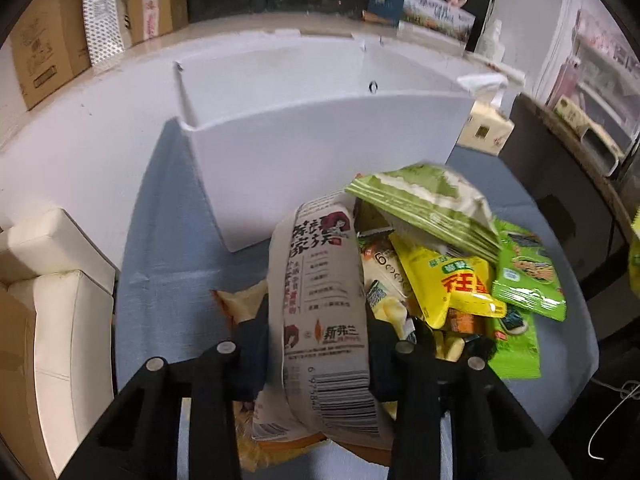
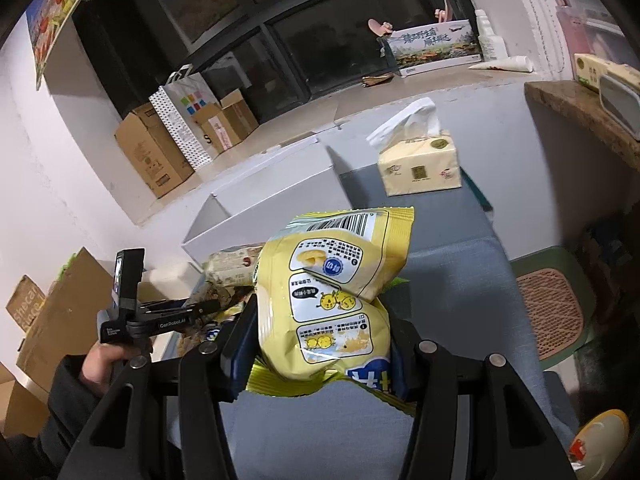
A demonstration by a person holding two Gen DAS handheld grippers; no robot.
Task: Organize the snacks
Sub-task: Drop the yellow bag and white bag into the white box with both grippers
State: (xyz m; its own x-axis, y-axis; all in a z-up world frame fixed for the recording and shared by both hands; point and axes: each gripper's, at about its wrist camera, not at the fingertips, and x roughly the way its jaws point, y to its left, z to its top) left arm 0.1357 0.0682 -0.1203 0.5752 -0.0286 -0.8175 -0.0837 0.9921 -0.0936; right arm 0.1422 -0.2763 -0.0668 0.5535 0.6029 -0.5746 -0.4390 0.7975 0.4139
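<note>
My left gripper is shut on a white snack bag with red Chinese print and a barcode, held above a pile of snack packets on the blue cloth. An open white box stands just beyond the pile. My right gripper is shut on a yellow snack bag, held above the blue cloth, right of the white box. The left gripper with its hand shows at the left of the right wrist view.
A tissue pack stands on the cloth behind the box's right end. Cardboard boxes line the ledge at the back left. White cushions sit at the left. A wooden shelf is at the right.
</note>
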